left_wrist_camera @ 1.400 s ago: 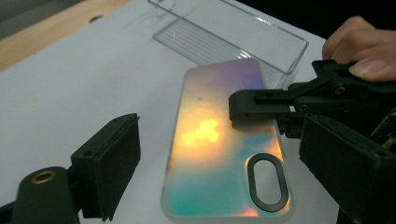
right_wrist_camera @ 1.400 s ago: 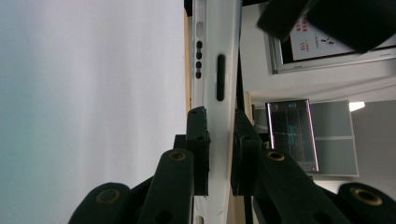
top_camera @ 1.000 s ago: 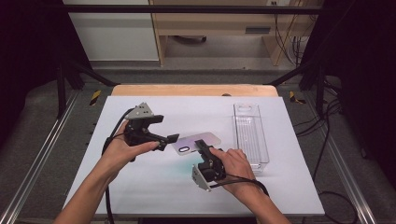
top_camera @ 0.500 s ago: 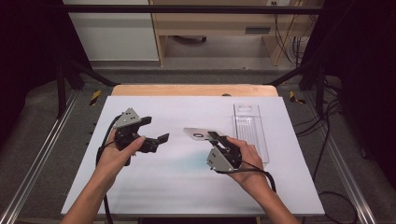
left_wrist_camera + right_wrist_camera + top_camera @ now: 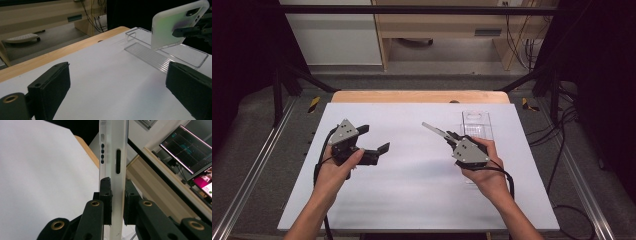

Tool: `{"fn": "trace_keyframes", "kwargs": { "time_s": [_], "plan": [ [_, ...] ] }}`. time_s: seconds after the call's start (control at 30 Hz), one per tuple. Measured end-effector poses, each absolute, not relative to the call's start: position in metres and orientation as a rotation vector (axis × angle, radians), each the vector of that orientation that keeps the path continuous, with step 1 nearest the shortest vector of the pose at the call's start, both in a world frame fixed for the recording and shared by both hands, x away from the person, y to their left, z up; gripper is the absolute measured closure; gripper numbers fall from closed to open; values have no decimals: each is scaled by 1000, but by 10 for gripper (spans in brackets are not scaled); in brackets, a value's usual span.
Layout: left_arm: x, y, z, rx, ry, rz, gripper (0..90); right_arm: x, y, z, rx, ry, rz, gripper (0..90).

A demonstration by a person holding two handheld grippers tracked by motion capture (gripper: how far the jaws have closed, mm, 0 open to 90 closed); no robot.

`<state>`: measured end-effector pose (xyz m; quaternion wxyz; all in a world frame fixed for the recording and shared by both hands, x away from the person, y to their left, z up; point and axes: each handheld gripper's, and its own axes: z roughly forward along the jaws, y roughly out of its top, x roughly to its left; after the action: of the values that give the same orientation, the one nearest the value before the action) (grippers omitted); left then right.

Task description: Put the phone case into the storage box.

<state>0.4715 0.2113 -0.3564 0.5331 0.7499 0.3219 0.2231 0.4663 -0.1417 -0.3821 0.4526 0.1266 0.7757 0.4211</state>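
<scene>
White worktop (image 5: 412, 200), wood edge along the far side, dark floor and metal rails around it. Beyond, a pale wooden bench (image 5: 452, 20) with cables hanging at its right. Off to one side in the right gripper view, a lit monitor (image 5: 187, 150) on a wooden shelf.

On the worktop's far right, a clear plastic tray (image 5: 476, 125), long and narrow, lying flat, its ribbed part visible in the left gripper view (image 5: 150, 57). Nothing else loose on the sheet between the two hands.

Left claw (image 5: 373, 141), held by the left hand (image 5: 334, 172) over the left half of the worktop, jaws spread wide and empty; in its own view, bare white sheet between the two black pads (image 5: 50, 87). Well apart from the right one.

Right claw (image 5: 451, 136), held by the right hand (image 5: 484, 172) just beside the tray's near end, clenched on a translucent white phone case (image 5: 434, 130). Case lifted clear of the worktop, tilted, sticking out up and to the left of the jaws. Seen edge-on in the right gripper view (image 5: 112, 157), button cut-outs along its side, pinched between both pads. Camera opening near its top corner in the left gripper view (image 5: 175, 22).

Compared with a second ago: hands then close together near the middle, case low between them; now drawn apart, left claw further left, case raised by the right alone.
</scene>
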Motion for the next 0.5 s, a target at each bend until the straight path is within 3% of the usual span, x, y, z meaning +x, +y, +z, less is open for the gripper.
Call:
{"fn": "trace_keyframes", "kwargs": {
  "time_s": [0.5],
  "plan": [
    [464, 220, -368, 1685, 776, 573, 49, 479, -177, -371, 463, 1875, 1188, 811]
  ]
}}
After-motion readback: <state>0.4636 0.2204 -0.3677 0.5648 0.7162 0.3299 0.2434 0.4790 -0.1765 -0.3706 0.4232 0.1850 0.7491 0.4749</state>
